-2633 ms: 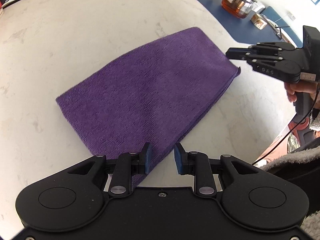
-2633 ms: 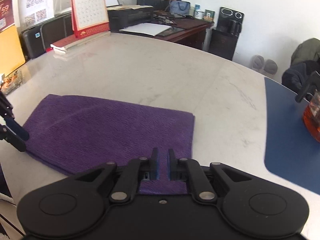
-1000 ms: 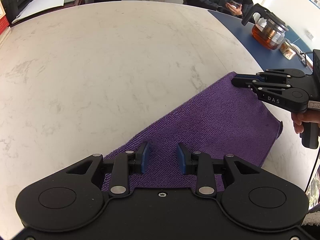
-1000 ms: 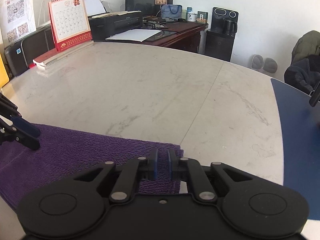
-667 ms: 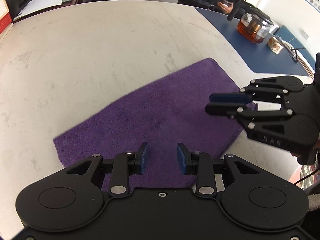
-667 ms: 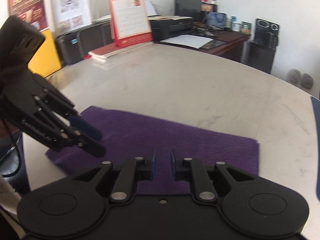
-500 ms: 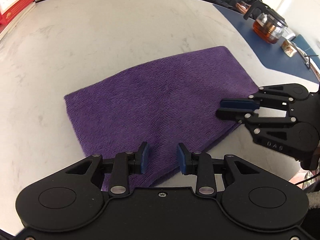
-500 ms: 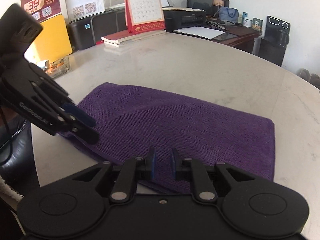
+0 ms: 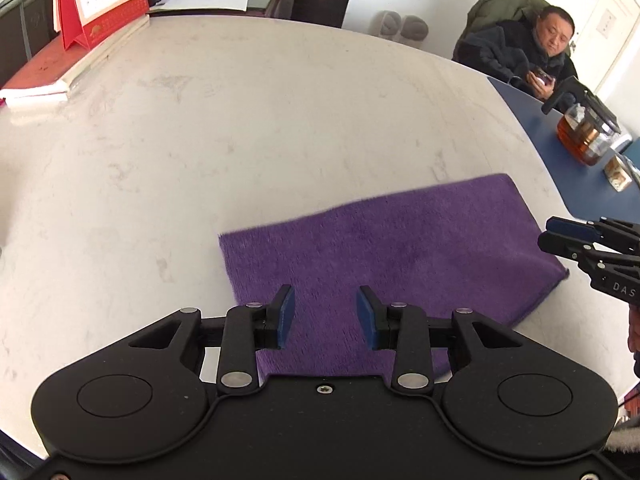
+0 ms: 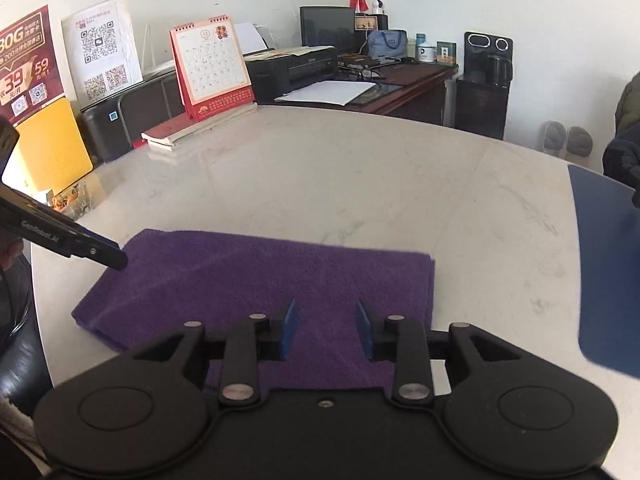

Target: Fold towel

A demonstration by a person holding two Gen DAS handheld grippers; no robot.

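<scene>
A purple towel lies folded flat on the pale marble table, near its front edge. My left gripper hovers above the towel's near side, its jaws opening, and nothing sits between the blue pads. The right gripper hangs over the towel too, jaws opening and empty. In the left wrist view the right gripper pokes in from the right edge. In the right wrist view the left gripper's fingers reach over the towel's left corner.
A red desk calendar on a book stands at the table's far side. A blue mat with a glass teapot lies to the right, where a person sits. A desk with a printer is behind.
The right gripper's jaws have parted from nearly shut and let go of the towel. Both grippers have lifted and drawn back from the towel, which now lies flat and still.
</scene>
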